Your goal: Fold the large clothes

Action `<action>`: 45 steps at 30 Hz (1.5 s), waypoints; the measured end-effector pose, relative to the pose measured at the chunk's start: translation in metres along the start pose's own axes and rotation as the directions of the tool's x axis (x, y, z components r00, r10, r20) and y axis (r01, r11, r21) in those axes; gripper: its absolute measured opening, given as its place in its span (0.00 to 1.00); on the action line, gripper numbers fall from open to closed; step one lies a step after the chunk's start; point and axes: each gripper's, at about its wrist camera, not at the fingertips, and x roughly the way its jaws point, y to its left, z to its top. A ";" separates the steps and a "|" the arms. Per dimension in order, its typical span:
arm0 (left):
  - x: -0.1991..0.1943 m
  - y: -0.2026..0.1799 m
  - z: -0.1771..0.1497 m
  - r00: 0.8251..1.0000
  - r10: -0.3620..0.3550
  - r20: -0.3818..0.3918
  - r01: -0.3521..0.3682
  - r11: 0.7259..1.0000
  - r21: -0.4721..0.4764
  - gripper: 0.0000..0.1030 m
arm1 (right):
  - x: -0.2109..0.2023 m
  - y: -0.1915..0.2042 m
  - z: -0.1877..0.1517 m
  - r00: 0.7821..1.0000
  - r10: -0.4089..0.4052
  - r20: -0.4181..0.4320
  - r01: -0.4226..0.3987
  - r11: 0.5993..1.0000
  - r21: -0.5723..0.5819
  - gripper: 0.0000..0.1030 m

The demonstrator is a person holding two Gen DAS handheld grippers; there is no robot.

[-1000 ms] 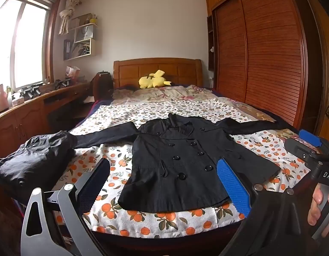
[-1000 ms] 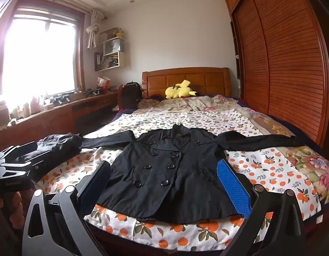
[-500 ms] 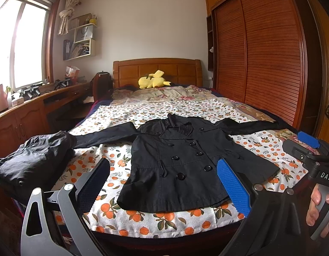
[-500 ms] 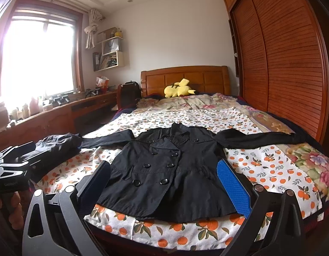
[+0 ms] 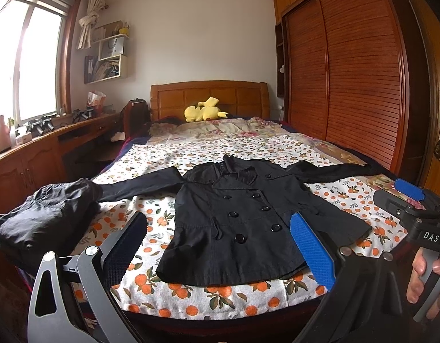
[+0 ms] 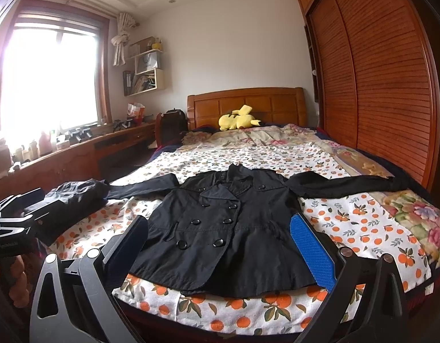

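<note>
The bed, with its orange-print sheet, fills the lower half of both views. A black double-breasted coat lies flat on it at frame centre, buttoned, front up, with the sleeves stretched toward the left and right edges. A second dark garment sits bundled at middle left.

We judge that folding has not yet begun. The next move likely calls for each claw to reach a sleeve or hem corner (the nearer hem looks easiest).

The left claw is spread wide, holding nothing, short of the hem. The right claw is likewise released and touches nothing.
</note>
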 end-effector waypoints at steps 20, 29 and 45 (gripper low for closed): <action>0.000 0.000 0.000 1.000 -0.001 0.001 0.001 1.000 -0.001 0.98 | 0.000 -0.001 0.001 1.000 -0.003 0.004 0.003 1.000 -0.002 0.94; -0.001 0.001 0.001 1.000 -0.001 0.006 0.000 1.000 0.001 0.98 | -0.001 -0.001 0.001 1.000 -0.002 0.004 0.002 1.000 -0.002 0.94; -0.003 0.002 0.001 1.000 0.000 0.010 0.000 1.000 0.003 0.98 | -0.001 -0.001 0.001 1.000 -0.001 0.004 0.001 1.000 -0.002 0.94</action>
